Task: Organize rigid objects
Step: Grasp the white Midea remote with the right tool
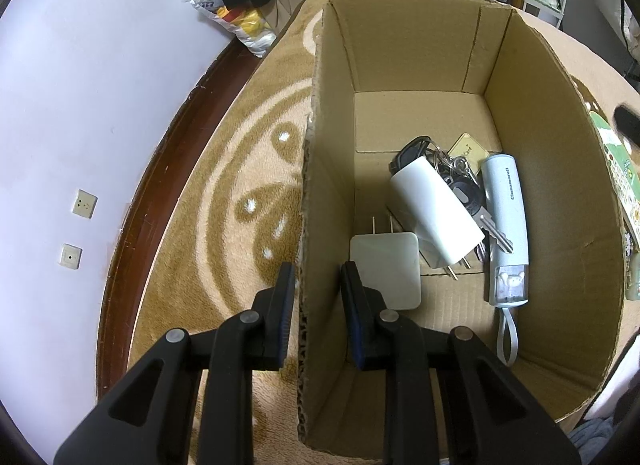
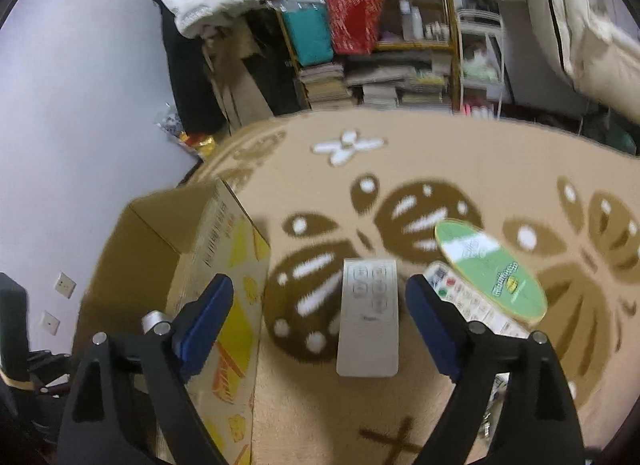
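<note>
An open cardboard box (image 1: 552, 169) stands on a patterned carpet. Inside lie a flat white charger (image 1: 388, 271), a white plug adapter (image 1: 434, 211), a bunch of keys (image 1: 460, 177) and a pale blue Cinnamoroll flashlight (image 1: 506, 225). My left gripper (image 1: 316, 285) straddles the box's left wall (image 1: 320, 225), jaws close on both sides; whether they clamp it is unclear. My right gripper (image 2: 320, 301) is open and hovers over a grey remote control (image 2: 370, 317) on the carpet. The box shows at left in the right wrist view (image 2: 160, 249).
A green round tin (image 2: 492, 269) lies right of the remote, partly over a white remote with coloured buttons (image 2: 464, 297). A cluttered bookshelf (image 2: 380, 37) stands behind the carpet. A lilac wall (image 1: 80, 105) with sockets and a dark wooden skirting is to the left.
</note>
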